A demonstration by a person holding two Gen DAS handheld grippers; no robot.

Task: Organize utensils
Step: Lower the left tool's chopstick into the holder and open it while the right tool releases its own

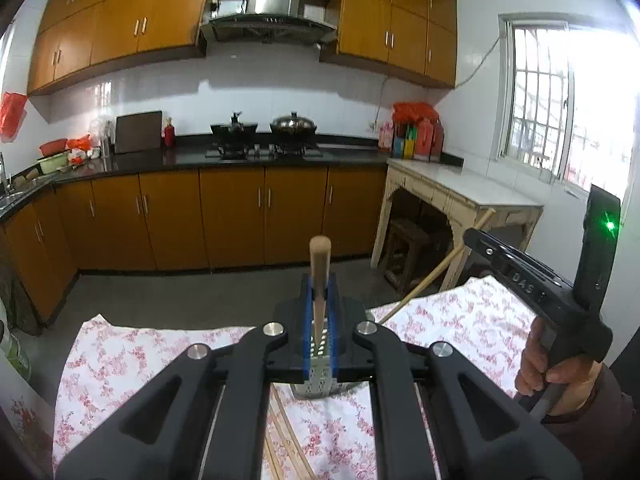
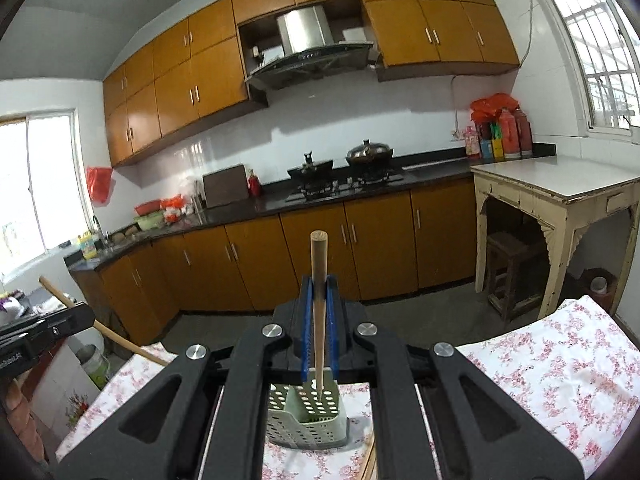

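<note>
Chopstick (image 2: 319, 304) tip hidden behind holder (image 2: 308, 420)

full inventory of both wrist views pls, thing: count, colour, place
held chopstick: 2, light wood, one in each tool, thick end up
loose chopsticks: several, wood, on cloth below left tool
utensil holder: 1, pale green, perforated, on cloth under the tools
tablecloth: 1, white with pink flowers, on near table
side table: 1, cream, white top, right wall
stove: 1, black, counter; wok and lidded pot on it
range hood: 1, steel, between upper cabinets
cabinets: orange-brown, above and below counter
left tool: 1, black, blue pads, shut on chopstick
right tool: 1, same, shut on chopstick
hand: 1, on right tool's handle
</note>
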